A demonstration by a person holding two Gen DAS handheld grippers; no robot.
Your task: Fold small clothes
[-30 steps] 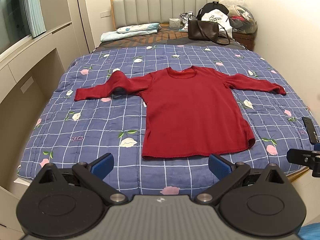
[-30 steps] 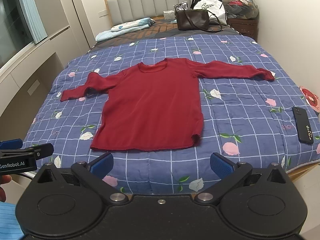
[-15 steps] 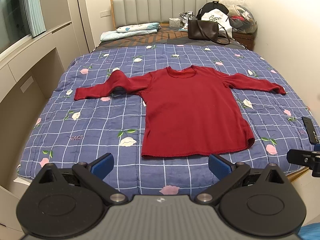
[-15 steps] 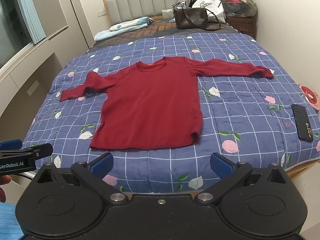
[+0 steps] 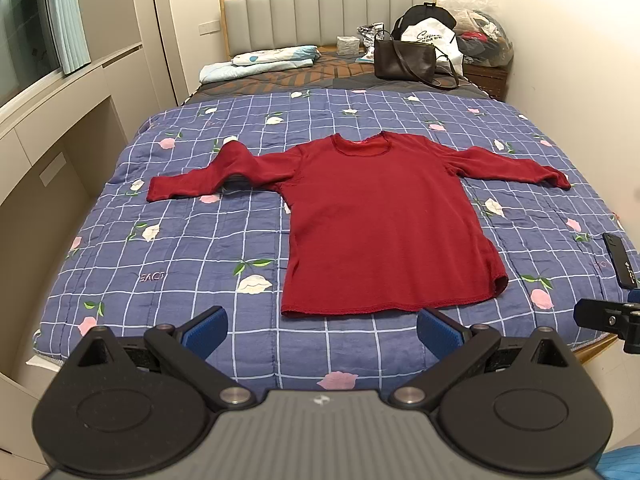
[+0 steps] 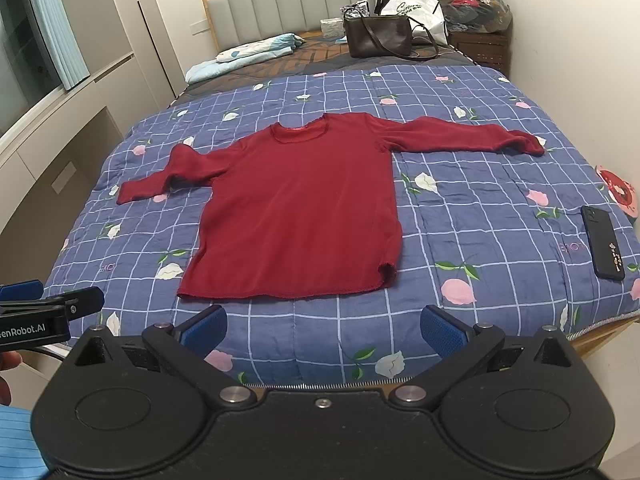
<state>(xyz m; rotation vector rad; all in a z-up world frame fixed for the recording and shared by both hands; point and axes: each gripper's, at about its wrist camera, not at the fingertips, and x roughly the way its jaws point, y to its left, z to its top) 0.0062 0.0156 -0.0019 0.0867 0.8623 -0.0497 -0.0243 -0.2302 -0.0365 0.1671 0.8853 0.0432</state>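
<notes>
A wide bed covered by a blue quilt (image 5: 192, 240) with a white grid and pink-and-white flowers fills both views, running back to a grey padded headboard (image 5: 326, 12) in a pale wooden frame. Spread flat across the middle of the quilt lies the dark red long-sleeved knit top (image 5: 380, 224), neckline toward the headboard, hem toward the cameras, both sleeves stretched out sideways; the sleeve on the window side is buckled up into a hump near its elbow, and the hem corner on the opposite side is slightly curled. At the head of the bed sits a dark brown leather handbag (image 6: 378, 36) with a long strap, beside a folded light blue bedding pile (image 6: 244, 56). A black phone (image 6: 603, 242) lies on the quilt near the edge, well apart from the top. The left gripper (image 5: 322, 326) and right gripper (image 6: 323, 326) both hang short of the hem, each with its blue-padded fingers (image 6: 206, 326) spread wide and holding nothing.
</notes>
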